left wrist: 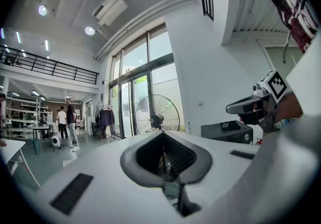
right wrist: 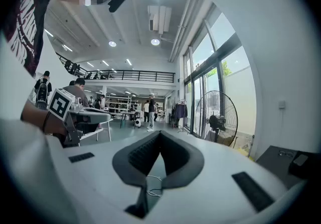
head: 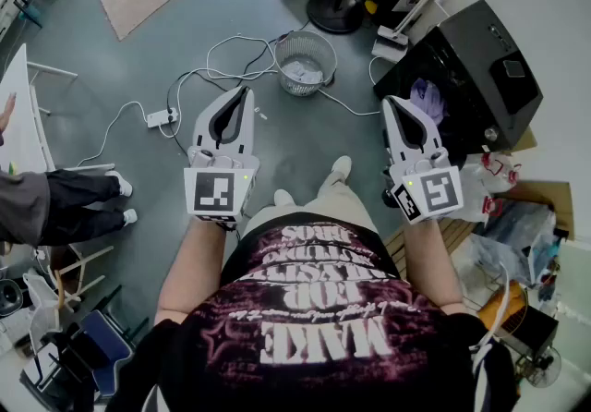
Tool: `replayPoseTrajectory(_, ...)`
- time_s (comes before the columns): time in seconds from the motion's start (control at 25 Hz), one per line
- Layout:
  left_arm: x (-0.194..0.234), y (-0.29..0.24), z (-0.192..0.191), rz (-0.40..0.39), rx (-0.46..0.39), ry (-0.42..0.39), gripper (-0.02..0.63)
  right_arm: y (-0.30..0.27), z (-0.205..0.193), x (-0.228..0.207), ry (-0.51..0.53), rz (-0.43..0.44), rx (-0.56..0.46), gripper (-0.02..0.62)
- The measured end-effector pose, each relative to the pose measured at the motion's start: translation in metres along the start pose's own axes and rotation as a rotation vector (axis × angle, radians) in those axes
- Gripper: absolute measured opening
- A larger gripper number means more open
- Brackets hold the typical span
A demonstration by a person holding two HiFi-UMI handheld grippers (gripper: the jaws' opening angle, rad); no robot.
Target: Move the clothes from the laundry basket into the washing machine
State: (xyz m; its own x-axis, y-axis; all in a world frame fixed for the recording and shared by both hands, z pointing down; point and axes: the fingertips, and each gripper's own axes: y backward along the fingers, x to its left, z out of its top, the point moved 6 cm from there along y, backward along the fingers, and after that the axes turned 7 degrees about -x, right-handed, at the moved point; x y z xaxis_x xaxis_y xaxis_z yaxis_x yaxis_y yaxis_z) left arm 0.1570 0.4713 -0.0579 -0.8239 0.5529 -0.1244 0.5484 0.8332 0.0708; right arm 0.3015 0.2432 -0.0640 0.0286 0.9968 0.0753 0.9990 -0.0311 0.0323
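**Two shut claws, and clothes in the washing machine**

Far on the left are another person's legs (head: pixel 69 202) in dark trousers and white shoes. Near them a white power strip (head: pixel 160 116) lies on the grey floor (head: pixel 138 59). White cords (head: pixel 231 54) loop away from it.

Next comes the left claw (head: pixel 244 92). The person holds it out flat, above the floor. Its two jaws are closed tight, tip against tip. Nothing is between them.

A little past the tips of both claws, the white mesh basket (head: pixel 305 61) stands on the floor. It sits between the two claws and touches neither one. Something white lies at the bottom of it, but it is too small to tell what. Behind the basket is the round black foot of a fan (head: pixel 334 11).

Then comes the right claw (head: pixel 391 103). It is held flat too. Its jaws are closed tight as well, and it holds nothing. Its tip is just beside the open mouth of the black washing machine (head: pixel 480 59).

Inside that mouth lie purple and white clothes (head: pixel 427 96). Some plastic bags (head: pixel 503 216) lie on the floor, nearer to the person than the machine.
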Motion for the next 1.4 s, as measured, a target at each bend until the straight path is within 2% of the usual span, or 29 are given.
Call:
replayPoseTrajectory(0.2,0.006,0.014,-0.002,0.005,0.007,0.019,0.005,0.003,-0.001,0.015,-0.007,0.005,0.016,0.003)
replayPoseTrajectory(0.48,0.006,0.013,-0.009,0.002,0.005,0.04,0.005,0.007,0.002,0.01,-0.027,0.012,0.007,0.003)
replayPoseTrajectory(0.92,0.006,-0.028,-0.022,0.003,0.03,0.059,0.005,-0.004,-0.007,-0.018,-0.042,0.055,0.039,0.003)
replayPoseTrajectory(1.16,-0.003,-0.062,-0.026,0.002,0.049,0.005,0.005,-0.02,-0.016,-0.046,-0.064,0.072,0.034,0.003)
replayPoseTrajectory(1.4,-0.006,-0.088,-0.022,0.038,0.017,-0.041,0.005,-0.04,-0.02,-0.071,-0.081,0.097,0.02,0.003)
